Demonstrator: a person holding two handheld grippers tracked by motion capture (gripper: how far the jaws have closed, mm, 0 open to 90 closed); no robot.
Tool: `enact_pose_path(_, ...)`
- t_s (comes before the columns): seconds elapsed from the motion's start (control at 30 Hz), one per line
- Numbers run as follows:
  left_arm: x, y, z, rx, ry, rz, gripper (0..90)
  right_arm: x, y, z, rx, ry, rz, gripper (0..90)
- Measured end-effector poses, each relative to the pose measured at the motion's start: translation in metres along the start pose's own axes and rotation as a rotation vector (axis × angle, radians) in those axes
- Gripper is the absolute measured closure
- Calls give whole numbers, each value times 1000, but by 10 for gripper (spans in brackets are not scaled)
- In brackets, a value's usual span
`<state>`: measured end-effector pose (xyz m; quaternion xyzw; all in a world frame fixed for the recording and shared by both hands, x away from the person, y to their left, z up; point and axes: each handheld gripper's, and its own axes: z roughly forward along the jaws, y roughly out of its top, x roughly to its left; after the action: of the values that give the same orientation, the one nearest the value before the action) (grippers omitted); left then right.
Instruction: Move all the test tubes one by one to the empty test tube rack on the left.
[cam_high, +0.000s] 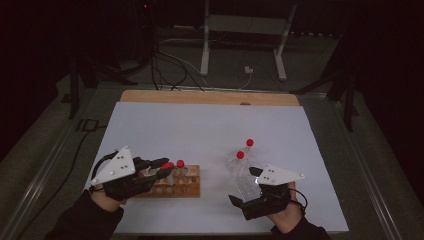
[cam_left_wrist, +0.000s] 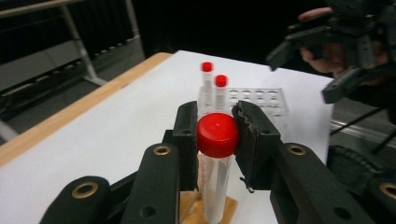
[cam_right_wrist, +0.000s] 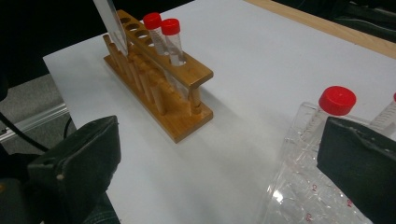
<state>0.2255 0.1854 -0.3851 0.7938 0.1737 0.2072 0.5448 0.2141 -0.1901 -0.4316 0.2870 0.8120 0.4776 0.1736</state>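
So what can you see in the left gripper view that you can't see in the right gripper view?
The left gripper view alone shows the left gripper clamped on a red-capped tube, with the other hand's gripper beyond. The right gripper view alone shows the whole wooden rack and the right gripper's wide-open jaws. Both show the white table, the clear plastic rack and red-capped tubes.

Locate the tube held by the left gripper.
In the high view the held tube sits at the table's near left, clamped by the left gripper just above the wooden rack, beside another red-capped tube.
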Motion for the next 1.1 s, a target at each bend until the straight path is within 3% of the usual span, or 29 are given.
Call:
enact_pose_path(0.23,16,-4,-6,-2,71,-18,720,-1,0,-2,-6,1,6,0)
enact_pose_path(0.53,27,-18,5,-6,134,-32,720,-2,-1,-2,-6,-3,3,0)
enact_pose_path(1.1,34,-54,28,41,121,-107,720,-3,-2,-2,-5,5,5,0)
